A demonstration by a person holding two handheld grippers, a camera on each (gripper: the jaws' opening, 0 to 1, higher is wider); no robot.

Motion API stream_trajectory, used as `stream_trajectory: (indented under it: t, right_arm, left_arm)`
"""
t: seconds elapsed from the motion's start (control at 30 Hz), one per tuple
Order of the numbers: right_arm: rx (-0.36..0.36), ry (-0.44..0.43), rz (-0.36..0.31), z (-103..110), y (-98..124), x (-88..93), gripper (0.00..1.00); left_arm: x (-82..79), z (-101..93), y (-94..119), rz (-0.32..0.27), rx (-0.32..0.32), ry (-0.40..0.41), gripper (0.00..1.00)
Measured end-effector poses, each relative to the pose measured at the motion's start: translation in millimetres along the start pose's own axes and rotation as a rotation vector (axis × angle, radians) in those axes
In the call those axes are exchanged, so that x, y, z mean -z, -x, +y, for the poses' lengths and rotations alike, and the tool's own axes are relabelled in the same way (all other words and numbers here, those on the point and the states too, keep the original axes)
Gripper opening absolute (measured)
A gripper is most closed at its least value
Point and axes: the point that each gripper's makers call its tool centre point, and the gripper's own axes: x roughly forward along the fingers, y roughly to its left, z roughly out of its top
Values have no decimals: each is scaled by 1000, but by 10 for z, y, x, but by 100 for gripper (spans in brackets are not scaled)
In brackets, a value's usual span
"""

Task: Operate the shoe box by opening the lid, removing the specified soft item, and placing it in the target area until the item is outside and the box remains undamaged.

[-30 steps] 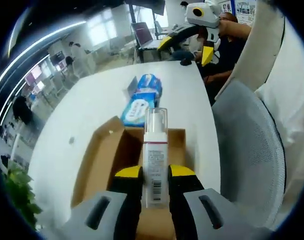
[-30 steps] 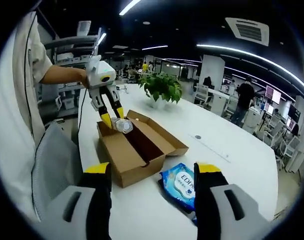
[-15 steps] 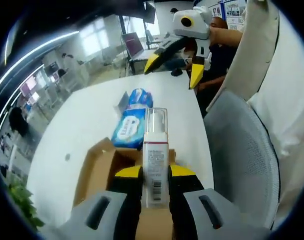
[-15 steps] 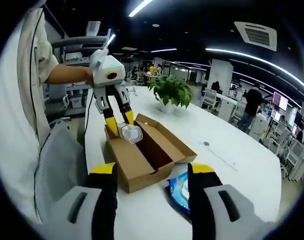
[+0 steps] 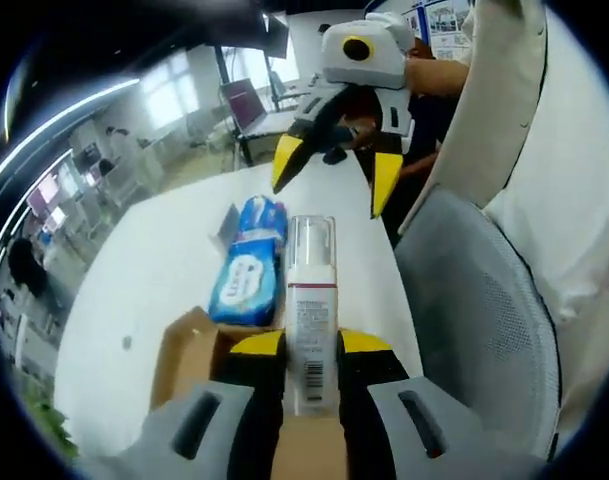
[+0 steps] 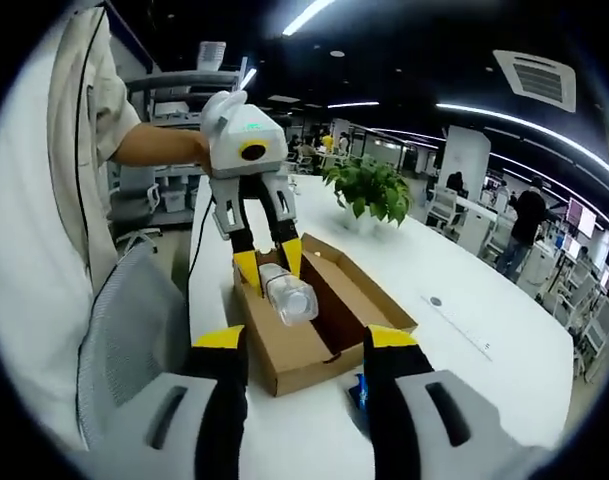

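Two steps look done: the shoe box [image 6: 319,325] lies open on the table [image 5: 174,250]; the left gripper [image 6: 267,268], clamped on the bottle [image 5: 311,300], holds it above the box. Placing remains; the right gripper [image 6: 306,350] hangs empty, jaws apart, near the blue wipes pack [image 5: 246,260]

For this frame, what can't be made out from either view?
- Box inside: in the left gripper view the left gripper and bottle cover it; in the right gripper view the near wall hides the floor.
- Bottle label: too small and blurred to read.
- Blue pack: in the right gripper view mostly hidden behind the right gripper.
- Box lid: cannot tell it from the flaps.
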Motion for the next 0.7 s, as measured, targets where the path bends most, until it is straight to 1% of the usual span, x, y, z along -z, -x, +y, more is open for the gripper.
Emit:
stream_trajectory:
  t: [0.17, 0.43, 0.57, 0.7]
  right_arm:
    - [-32, 18, 3, 63, -46, -23, 36]
    - [-82, 61, 8, 170, -93, -49, 27]
    - [-97, 81, 15, 197, -108, -49, 24]
    - [-106, 102, 20, 218, -118, -54, 19]
  left_arm:
    - [-20, -35, -29, -2, 23, -17, 17]
    - [-97, -122, -77, -15, 66, -48, 17]
    - [-144, -156, -90, -29, 81, -58, 17]
    - [-181, -176, -97, -43, 91, -68, 17]
